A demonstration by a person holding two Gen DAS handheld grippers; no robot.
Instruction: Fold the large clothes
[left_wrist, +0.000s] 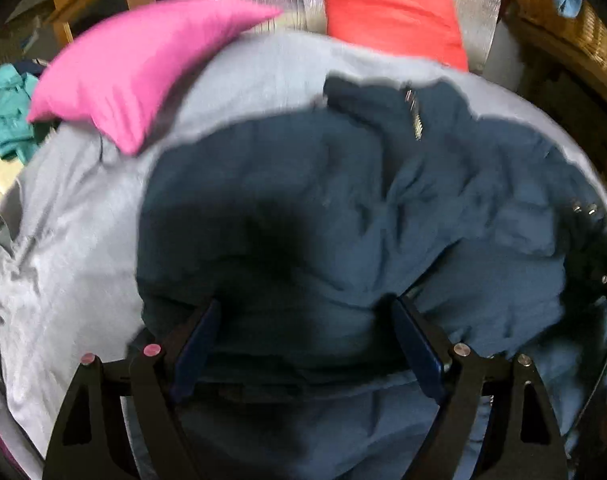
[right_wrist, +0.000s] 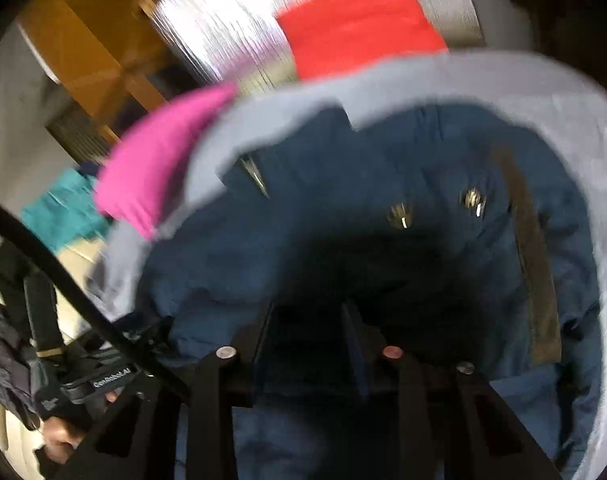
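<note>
Navy jacket (left_wrist: 343, 208) spread in rumples over a grey-sheeted bed (left_wrist: 75, 216), filling most of both wrist views. Pink pillow (left_wrist: 135, 68) touching the sheet near the garment's far-left edge; red pillow (left_wrist: 391, 12) beyond its far edge; teal clothes (left_wrist: 7, 116) well apart at the left. Metal zipper (left_wrist: 414, 114) exposed near the collar end, two snap buttons (right_wrist: 399, 213) and a brownish strip (right_wrist: 531, 264) visible on the front. Left hand-held gripper (left_wrist: 303, 344) with jaws wide apart, low over the near hem, navy cloth lying between and beneath the fingers, nothing clamped. Right hand-held gripper (right_wrist: 309, 340) with jaws much closer but a dark gap showing, poised above the shadowed middle of the jacket; pinched or free cannot be told through blur and shade. Likely hazards, as judgement: only the top layer caught in a closing pinch, giving a lopsided fold; grey sheet gathered along with the hem where the two meet at the edge; thick rumpled padding slipping from a shallow bite; zipper or snaps snagging on a finger; pink pillow nudged if the left side is swept outward.
</note>
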